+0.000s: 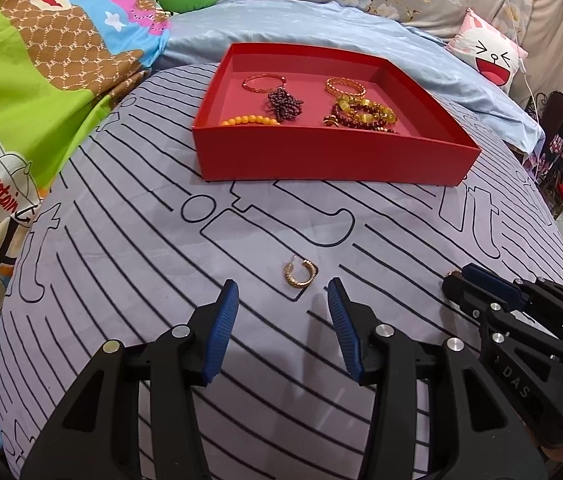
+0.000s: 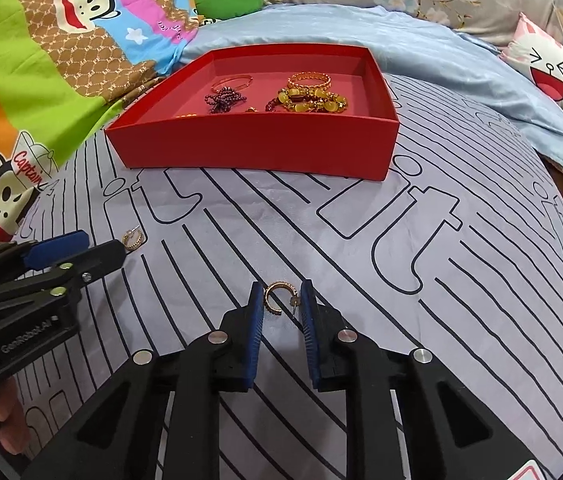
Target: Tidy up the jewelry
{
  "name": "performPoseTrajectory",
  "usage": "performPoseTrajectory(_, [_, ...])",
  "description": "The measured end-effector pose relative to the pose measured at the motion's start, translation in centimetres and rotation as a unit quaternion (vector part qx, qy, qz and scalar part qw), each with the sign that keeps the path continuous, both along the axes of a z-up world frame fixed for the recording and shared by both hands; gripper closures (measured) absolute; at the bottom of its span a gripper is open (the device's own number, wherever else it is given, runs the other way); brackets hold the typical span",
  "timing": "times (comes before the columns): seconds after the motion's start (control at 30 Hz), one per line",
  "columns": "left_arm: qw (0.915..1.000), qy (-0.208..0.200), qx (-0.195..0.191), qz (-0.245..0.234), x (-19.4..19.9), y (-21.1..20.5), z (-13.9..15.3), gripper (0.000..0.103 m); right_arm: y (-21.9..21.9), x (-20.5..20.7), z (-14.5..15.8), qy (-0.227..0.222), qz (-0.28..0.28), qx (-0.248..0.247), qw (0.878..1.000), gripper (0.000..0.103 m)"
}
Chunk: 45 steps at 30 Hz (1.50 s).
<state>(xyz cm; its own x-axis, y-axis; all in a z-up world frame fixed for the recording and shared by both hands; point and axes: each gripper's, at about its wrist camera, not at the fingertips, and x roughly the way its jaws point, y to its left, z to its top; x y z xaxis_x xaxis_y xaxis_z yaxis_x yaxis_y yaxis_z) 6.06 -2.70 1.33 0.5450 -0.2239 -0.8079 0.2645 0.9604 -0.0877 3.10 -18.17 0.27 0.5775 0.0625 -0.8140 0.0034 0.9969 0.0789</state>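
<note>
Both grippers' fingers straddle a gold earring apiece, parted and ungripped, aimed toward the red box [image 1: 333, 152] at 12 o'clock: left gripper [image 1: 283, 300] around the left earring [image 1: 300, 275], right gripper [image 2: 281, 300] around the right earring [image 2: 275, 298].

Both grippers are black plastic linkages with silver rivets [image 1: 384, 330], ribbed blue pads [image 2: 255, 334], and white "GenRobot.AI" lettering [image 2: 25, 338].

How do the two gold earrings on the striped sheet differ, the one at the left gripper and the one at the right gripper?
The left earring lies ahead of the open left gripper, outside its fingers; the right earring sits between the fingers of the right gripper, which are narrower apart but not closed on it. The left earring shows its hoop opening upward; the right earring shows its post sideways. Both are gold ribbed half-hoops outside the red box.
</note>
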Motion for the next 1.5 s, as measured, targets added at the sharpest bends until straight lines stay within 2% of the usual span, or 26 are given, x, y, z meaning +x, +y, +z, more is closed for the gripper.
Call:
performPoseTrajectory(0.13, [1.0000, 0.003, 0.000, -0.002, 0.5, -0.3, -0.4, 0.061, -0.5, 0.1, 0.0, 0.004, -0.006, 0.017, 1.000, 0.085])
performPoseTrajectory(0.27, [1.0000, 0.006, 0.000, -0.006, 0.8, -0.5, -0.7, 0.071, -0.7, 0.2, 0.0, 0.005, -0.009, 0.024, 1.000, 0.085])
performPoseTrajectory(0.33, [1.0000, 0.004, 0.003, -0.008, 0.9, -0.7, -0.8, 0.073, -0.7, 0.2, 0.0, 0.005, -0.009, 0.025, 1.000, 0.085])
performPoseTrajectory(0.53, [0.9999, 0.002, 0.007, -0.015, 1.0, -1.1, -0.8, 0.086, -0.6, 0.3, 0.0, 0.004, -0.009, 0.025, 1.000, 0.085])
performPoseTrajectory(0.97, [0.9998, 0.003, 0.006, -0.020, 0.8, -1.4, -0.3, 0.087, -0.3, 0.1, 0.7, -0.004, -0.005, 0.030, 1.000, 0.085])
performPoseTrajectory(1.5, [0.9991, -0.031, -0.006, -0.027, 1.9, -2.7, 3.9, 0.087, 0.0, 1.5, 5.2, -0.059, 0.005, 0.029, 0.998, 0.085])
